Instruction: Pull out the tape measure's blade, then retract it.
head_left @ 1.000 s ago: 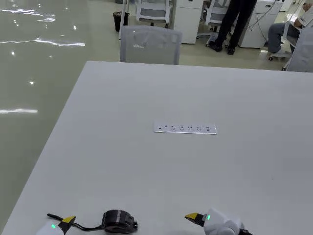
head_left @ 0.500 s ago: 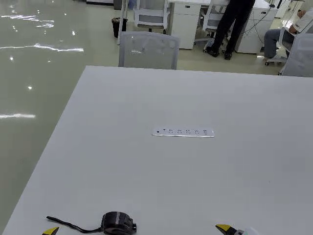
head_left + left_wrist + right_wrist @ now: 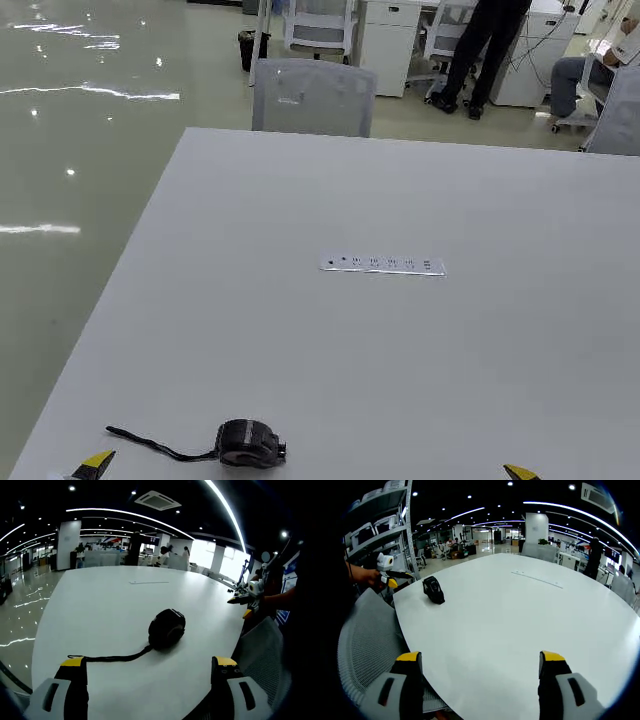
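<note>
The tape measure [image 3: 250, 444] lay on the desk [image 3: 400, 180] near its front-left corner, with its black strap [image 3: 150, 446] trailing out toward the left gripper [image 3: 149, 661]. That gripper's fingers [image 3: 74, 662] stood wide apart and empty, close to the strap's end. The right gripper [image 3: 482, 657] hung well apart from the tape measure at the desk's near edge, its fingers [image 3: 550, 659] likewise spread and holding nothing. A power strip [image 3: 383, 265] sat mid-desk.

Saw a white power strip [image 3: 382, 266] lying flat near the middle of the white table [image 3: 300, 350]. Noted a grey mesh chair [image 3: 313, 97] at the far edge, and a dark bin [image 3: 247, 47] on the glossy floor [image 3: 80, 150] beyond.
</note>
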Motion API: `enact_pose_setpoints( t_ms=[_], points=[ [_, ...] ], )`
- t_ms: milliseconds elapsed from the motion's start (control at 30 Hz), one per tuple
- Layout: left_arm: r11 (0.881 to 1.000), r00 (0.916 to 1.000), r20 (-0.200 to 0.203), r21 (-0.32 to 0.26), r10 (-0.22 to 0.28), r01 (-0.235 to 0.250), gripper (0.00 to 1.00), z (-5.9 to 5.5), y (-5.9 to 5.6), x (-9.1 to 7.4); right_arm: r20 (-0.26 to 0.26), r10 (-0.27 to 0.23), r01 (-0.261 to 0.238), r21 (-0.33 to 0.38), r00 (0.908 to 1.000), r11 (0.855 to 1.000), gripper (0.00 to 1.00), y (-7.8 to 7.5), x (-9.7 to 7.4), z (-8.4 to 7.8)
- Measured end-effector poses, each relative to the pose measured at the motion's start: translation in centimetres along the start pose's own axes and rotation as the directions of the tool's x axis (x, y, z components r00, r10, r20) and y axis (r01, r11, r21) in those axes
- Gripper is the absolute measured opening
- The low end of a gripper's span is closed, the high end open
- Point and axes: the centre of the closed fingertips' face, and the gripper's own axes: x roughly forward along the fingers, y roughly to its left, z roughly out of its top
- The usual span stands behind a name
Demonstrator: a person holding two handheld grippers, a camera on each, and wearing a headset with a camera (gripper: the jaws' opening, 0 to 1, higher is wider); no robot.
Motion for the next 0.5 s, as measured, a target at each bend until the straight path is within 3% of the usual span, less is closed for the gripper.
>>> enact_pose_setpoints(
  t_ms=[367, 500],
  points=[
    [1.000, 0.9998, -0.001, 0.006, 0.018, -0.018, 1.00, -0.4, 1.1, -0.5, 0.022, -0.024, 0.024, 0.014, 0.9995, 1.000, 1.00, -0.3, -0.1, 0.4],
    [0.999, 0.9992, 0.015, 0.002, 0.036, -0.036, 1.00, 0.1, 1.3, -0.7, 0.021, -0.016, 0.016, 0.019, 0.9996, 1.000, 1.00, -0.2, 0.0, 0.4]
  ],
)
